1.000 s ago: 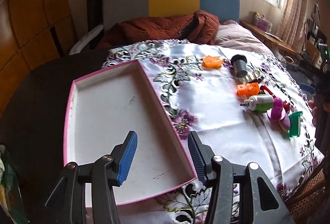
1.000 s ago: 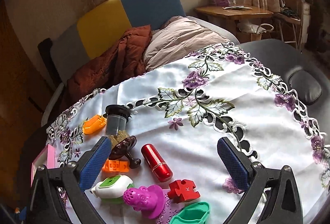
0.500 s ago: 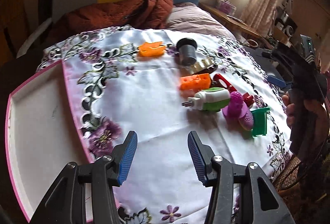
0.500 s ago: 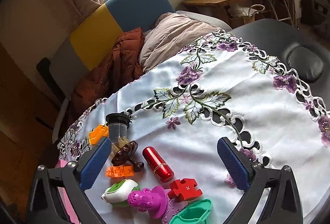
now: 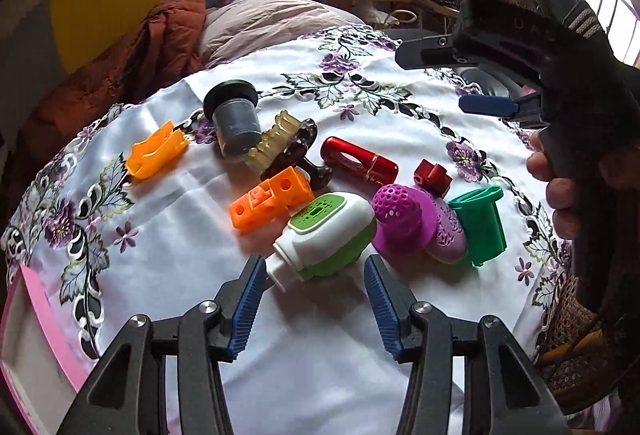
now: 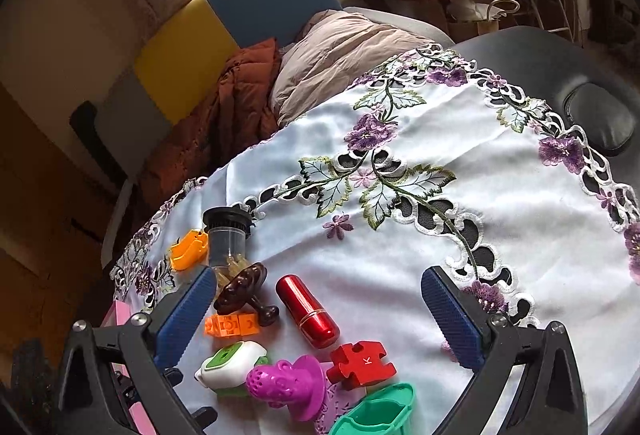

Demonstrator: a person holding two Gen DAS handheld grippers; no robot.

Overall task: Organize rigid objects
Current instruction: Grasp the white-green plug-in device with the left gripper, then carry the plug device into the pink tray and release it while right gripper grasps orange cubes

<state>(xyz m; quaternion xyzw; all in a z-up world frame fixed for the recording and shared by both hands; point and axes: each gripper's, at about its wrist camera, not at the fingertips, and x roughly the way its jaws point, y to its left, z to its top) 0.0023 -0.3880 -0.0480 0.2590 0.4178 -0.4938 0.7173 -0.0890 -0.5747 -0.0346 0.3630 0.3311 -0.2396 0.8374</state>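
Note:
A cluster of small objects lies on the embroidered white cloth [image 5: 168,235]. A white-and-green device [image 5: 328,235] lies just ahead of my left gripper [image 5: 314,295], which is open; its white nozzle reaches beside the left fingertip. Around it are an orange block [image 5: 272,199], a magenta perforated toy [image 5: 404,219], a green cup [image 5: 480,227], a red cylinder [image 5: 360,159], a red puzzle piece [image 5: 432,175], a brown hair claw [image 5: 296,147], a dark jar [image 5: 236,119] and an orange clip [image 5: 156,151]. My right gripper [image 6: 318,275] hangs open above the red cylinder [image 6: 308,311].
A corner of the pink tray [image 5: 36,331] shows at the lower left. A person's hand [image 5: 560,195] holds the right gripper [image 5: 432,79] at the right. Bedding and a padded headboard [image 6: 224,23] lie beyond the cloth. A black cushion [image 6: 600,115] sits at the far right.
My left gripper swung from over the pink tray to the right and now faces the object cluster, still open. The right gripper stayed almost in place, open.

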